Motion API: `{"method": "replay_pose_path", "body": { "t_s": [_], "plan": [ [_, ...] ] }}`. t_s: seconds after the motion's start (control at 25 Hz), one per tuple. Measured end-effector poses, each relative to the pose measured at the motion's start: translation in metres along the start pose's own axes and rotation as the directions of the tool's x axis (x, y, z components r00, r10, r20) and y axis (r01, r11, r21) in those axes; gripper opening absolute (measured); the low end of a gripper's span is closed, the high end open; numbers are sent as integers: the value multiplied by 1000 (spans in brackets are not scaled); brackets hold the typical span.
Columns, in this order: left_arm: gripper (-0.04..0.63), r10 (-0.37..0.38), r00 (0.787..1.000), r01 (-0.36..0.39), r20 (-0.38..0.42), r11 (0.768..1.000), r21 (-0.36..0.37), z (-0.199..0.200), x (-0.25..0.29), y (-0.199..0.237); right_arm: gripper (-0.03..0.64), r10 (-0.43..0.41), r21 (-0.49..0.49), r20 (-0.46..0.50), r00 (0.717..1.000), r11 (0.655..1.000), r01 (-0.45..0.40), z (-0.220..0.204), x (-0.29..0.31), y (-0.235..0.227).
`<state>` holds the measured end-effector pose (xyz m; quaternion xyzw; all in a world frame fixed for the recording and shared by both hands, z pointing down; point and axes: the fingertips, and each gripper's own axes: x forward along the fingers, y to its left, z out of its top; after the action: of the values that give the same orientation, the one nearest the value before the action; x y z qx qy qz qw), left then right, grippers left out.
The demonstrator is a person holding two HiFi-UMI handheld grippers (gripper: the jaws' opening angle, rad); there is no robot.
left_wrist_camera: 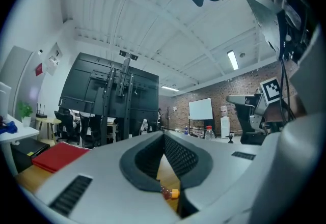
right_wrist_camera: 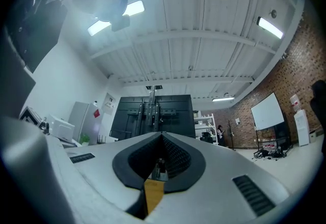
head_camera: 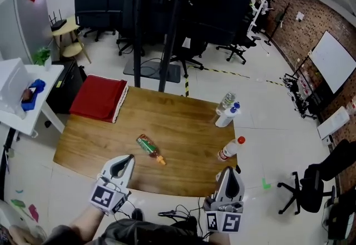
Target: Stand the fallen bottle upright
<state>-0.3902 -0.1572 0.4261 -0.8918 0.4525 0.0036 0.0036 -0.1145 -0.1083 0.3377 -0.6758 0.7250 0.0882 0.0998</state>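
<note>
The fallen bottle (head_camera: 149, 147) lies on its side near the middle of the wooden table (head_camera: 183, 121), orange cap towards the front edge. Its cap end (left_wrist_camera: 172, 193) shows low through the gap between the jaws in the left gripper view. My left gripper (head_camera: 128, 157) hovers at the table's front edge, left of and nearer than the bottle, jaws together and empty; its tips (left_wrist_camera: 164, 134) meet. My right gripper (head_camera: 228, 170) is at the front right edge, jaws closed on nothing, tips (right_wrist_camera: 162, 134) together and pointing slightly upward.
A red-capped bottle (head_camera: 230, 149) stands at the right edge, with two more bottles (head_camera: 226, 109) behind it. A folded red cloth (head_camera: 100, 98) covers the far left corner. A black stand (head_camera: 161, 21) rises behind the table. A white side table (head_camera: 25, 110) stands at left.
</note>
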Motion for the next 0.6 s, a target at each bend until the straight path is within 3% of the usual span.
{"method": "replay_pose_path", "body": {
  "t_s": [0.12,0.28,0.6],
  "plan": [
    [34,-31,999,32,22,999,-34,4,-16,26,11,2,-1,8,1000,1000,-2,-2,3,44],
    [35,-132,991,133,23,990,-41,2,-27,32,11,4,24,-4,1000,1000,-4,-7,5,80],
    [35,-186,982,185,-21,982,-41,-22,-9,17,11,-6,57,-51,999,998,9,-27,11,79]
  ]
}}
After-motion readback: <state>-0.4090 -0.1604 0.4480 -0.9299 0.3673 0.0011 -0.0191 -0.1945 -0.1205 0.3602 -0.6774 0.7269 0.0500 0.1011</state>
